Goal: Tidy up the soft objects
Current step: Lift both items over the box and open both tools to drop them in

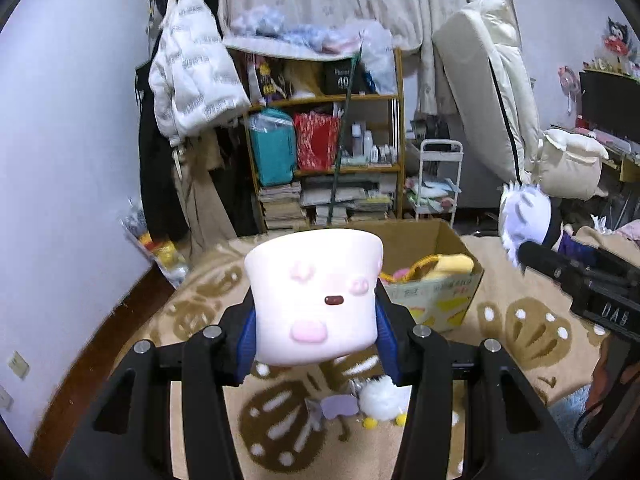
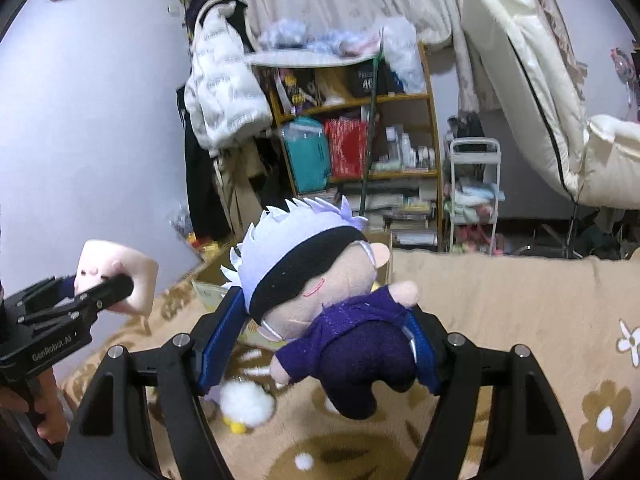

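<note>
Two grippers pinch a marshmallow plush (image 1: 316,300) and doll (image 2: 320,296); cardboard box (image 1: 436,280) ahead, fluffy duck (image 1: 380,402) below.

rug (image 1: 532,344) | on it: cardboard box (image 1: 440,300), white fluffy toy (image 1: 380,400)

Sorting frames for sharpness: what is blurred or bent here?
Left wrist view: marshmallow toy fairly sharp, carpet and small white plush smeared; walls bow from the fisheye. Right wrist view: doll sharp, shelf soft.
</note>
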